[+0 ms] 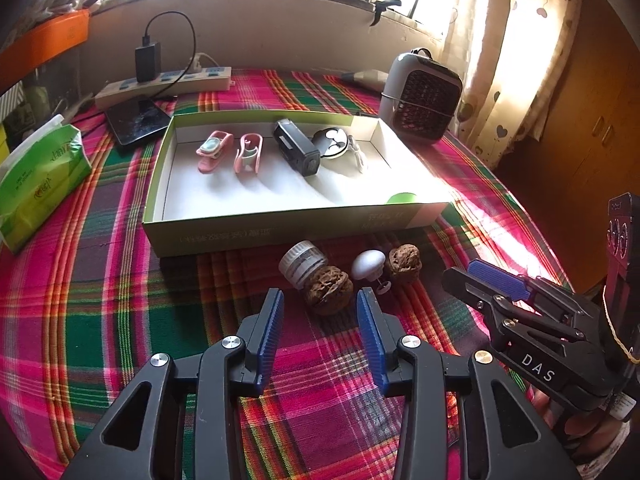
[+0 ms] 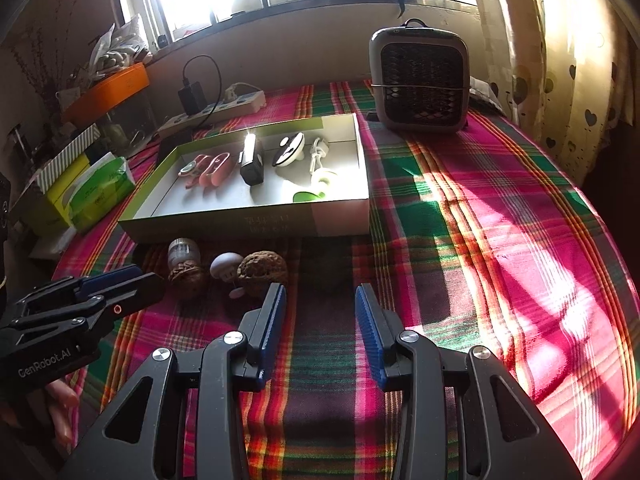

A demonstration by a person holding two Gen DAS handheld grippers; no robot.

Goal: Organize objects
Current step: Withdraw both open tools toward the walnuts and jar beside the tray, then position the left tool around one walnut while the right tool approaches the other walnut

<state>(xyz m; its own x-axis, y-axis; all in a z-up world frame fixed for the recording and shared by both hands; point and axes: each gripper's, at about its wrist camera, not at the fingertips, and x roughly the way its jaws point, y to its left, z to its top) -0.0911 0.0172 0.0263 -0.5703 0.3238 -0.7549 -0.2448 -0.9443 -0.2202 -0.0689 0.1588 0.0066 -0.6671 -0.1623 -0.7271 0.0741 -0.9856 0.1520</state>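
On the plaid cloth in front of the open box lie a small jar with a white cap, a walnut, a white mushroom-shaped piece and a second walnut. My left gripper is open, and the nearer walnut sits just at its fingertips, untouched by the pads. My right gripper is open over bare cloth, right of the second walnut. The box holds two pink clips, a black device, a white round item and a white cable.
A small grey heater stands behind the box at the right. A green tissue pack lies at the left, with a power strip and a dark tablet behind the box. A curtain hangs at the right edge.
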